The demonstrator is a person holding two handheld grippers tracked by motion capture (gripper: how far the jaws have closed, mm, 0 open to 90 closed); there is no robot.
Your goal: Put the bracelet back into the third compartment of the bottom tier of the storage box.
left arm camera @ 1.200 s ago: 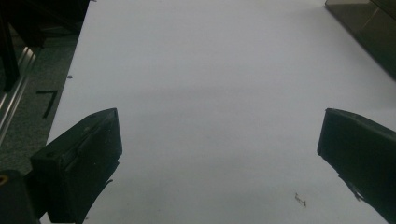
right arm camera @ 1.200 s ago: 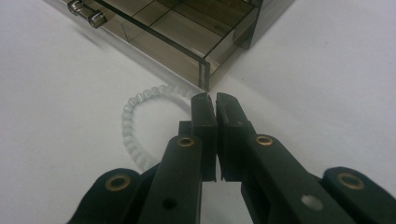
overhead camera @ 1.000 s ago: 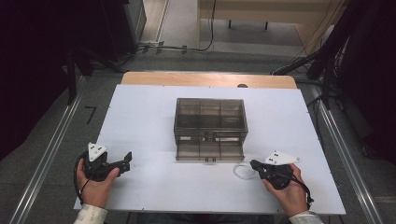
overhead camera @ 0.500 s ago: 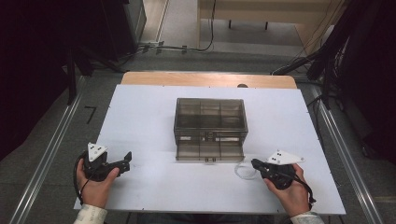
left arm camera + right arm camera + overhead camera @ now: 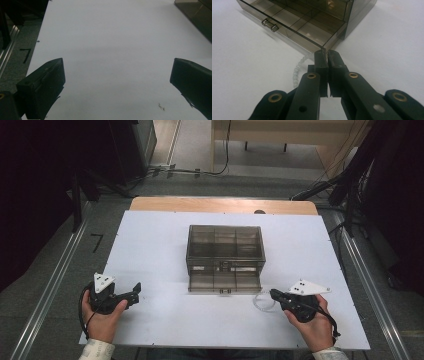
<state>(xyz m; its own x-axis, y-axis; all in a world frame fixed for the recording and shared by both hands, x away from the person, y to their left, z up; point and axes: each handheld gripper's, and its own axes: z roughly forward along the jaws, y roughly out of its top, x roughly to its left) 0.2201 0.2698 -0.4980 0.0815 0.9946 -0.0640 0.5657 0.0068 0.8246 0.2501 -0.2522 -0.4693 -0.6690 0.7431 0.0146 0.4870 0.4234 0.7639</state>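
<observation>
A smoky translucent drawer box (image 5: 225, 242) stands mid-table with its bottom drawer (image 5: 224, 281) pulled out; the right gripper view shows this drawer (image 5: 294, 22), its empty compartments and its small handle (image 5: 270, 25). A pale bead bracelet (image 5: 255, 301) lies on the table by the drawer's right front corner. My right gripper (image 5: 273, 294) is shut, and the string of beads (image 5: 295, 71) runs up to its closed tips (image 5: 324, 53). My left gripper (image 5: 135, 291) rests at the front left, with its jaws wide apart (image 5: 117, 80) over bare table.
The white tabletop (image 5: 150, 250) ends in a wooden strip (image 5: 220, 205) at the back. Metal rails (image 5: 55, 280) run along both sides on the floor. Cables and dark equipment lie beyond the far edge.
My right gripper has shifted slightly to the right near the bracelet. The left hand and its gripper have stayed where they were.
</observation>
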